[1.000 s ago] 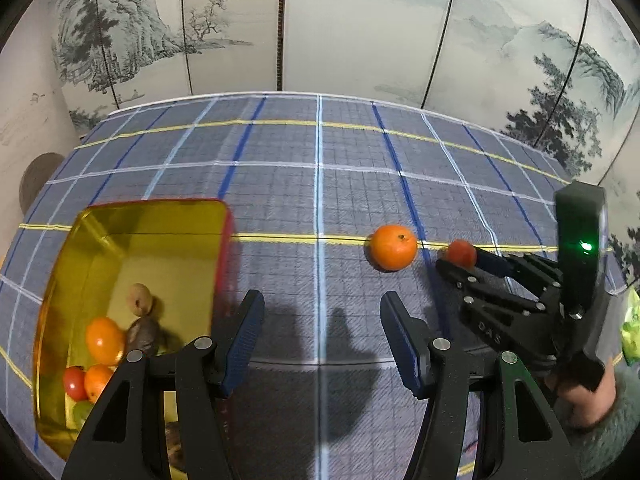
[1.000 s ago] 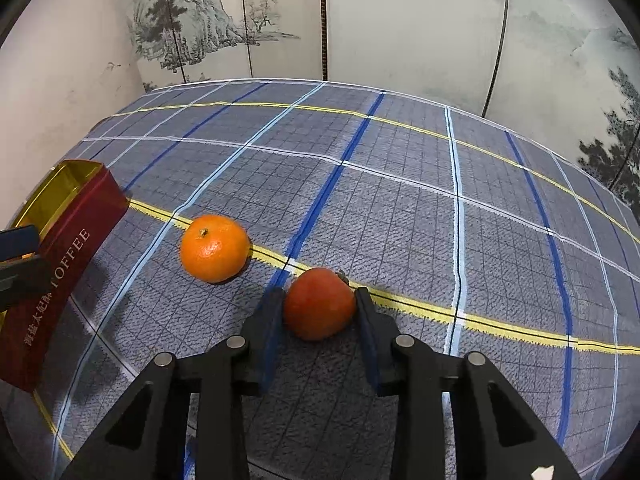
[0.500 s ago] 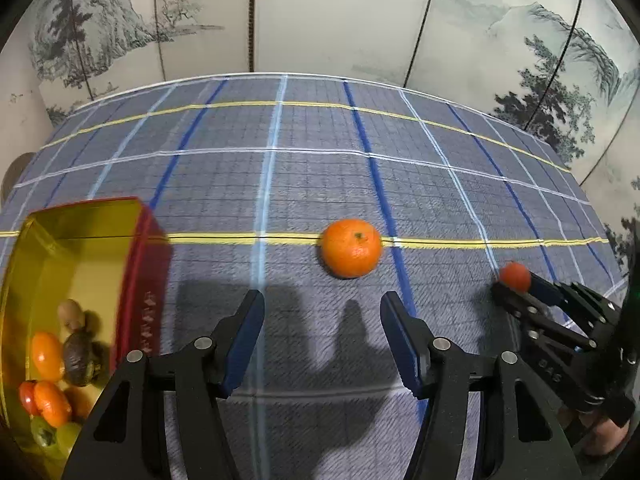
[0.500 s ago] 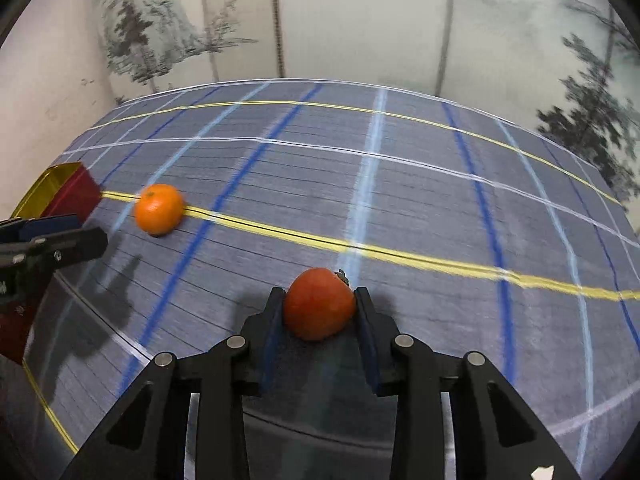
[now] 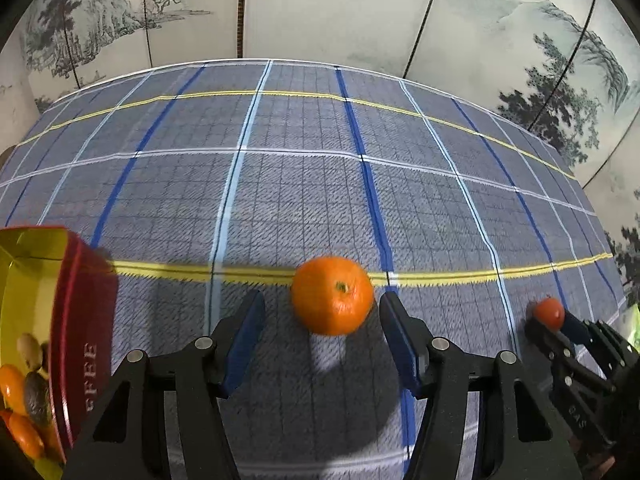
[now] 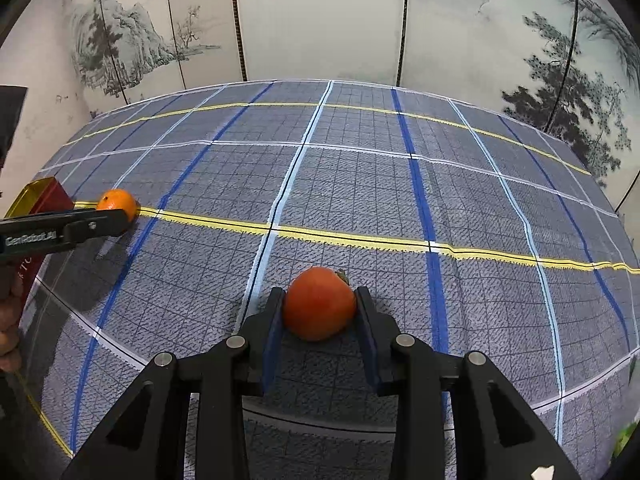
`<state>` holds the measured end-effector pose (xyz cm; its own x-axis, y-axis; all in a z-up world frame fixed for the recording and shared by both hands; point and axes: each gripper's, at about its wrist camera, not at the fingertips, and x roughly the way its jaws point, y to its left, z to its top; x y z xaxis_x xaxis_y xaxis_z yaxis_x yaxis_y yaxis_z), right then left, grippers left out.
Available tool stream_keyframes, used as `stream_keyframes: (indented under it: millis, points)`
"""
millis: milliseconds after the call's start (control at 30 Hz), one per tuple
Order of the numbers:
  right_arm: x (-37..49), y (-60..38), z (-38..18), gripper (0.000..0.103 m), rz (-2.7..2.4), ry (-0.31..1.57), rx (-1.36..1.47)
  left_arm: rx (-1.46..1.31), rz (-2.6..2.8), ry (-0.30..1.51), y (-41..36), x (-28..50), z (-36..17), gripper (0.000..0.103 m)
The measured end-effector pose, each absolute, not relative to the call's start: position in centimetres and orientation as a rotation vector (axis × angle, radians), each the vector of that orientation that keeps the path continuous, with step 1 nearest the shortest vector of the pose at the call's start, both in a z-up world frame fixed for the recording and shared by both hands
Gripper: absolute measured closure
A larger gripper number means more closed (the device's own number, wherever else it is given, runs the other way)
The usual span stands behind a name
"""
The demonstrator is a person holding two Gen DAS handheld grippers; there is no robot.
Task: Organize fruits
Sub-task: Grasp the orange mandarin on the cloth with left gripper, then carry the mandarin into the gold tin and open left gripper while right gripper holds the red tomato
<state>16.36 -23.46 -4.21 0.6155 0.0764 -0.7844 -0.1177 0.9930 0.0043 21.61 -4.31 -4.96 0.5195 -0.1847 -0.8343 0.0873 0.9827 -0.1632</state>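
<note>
Several fruits already in the tin, left of the left gripper, spread around an orange; right gripper clamped on a red fruit; both unboxed.

Left gripper fingers apart, right gripper fingers clamped shut

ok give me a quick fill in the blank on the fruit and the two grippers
1. The right gripper is shut on the ____ fruit.
2. The orange lies on the cloth between the open fingers of the ____ gripper.
3. The tin with fruit in it is ____ on the outside.
4. Inside, the tin is ____.

Missing words: red; left; red; yellow
</note>
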Motion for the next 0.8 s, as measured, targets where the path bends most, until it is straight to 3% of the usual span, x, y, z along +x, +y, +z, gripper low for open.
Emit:
stream_keyframes:
  millis: [200, 800]
  points:
    - [16.4, -23.5, -4.3, 0.07, 0.111, 0.901, -0.05, -0.084, -0.173, 0.999, -4.8, 21.9, -5.1, 0.061]
    - [16.5, -23.4, -4.4, 0.07, 0.11, 0.901, -0.055, -0.033, -0.167, 0.995, -4.1, 15.1, -4.3, 0.062]
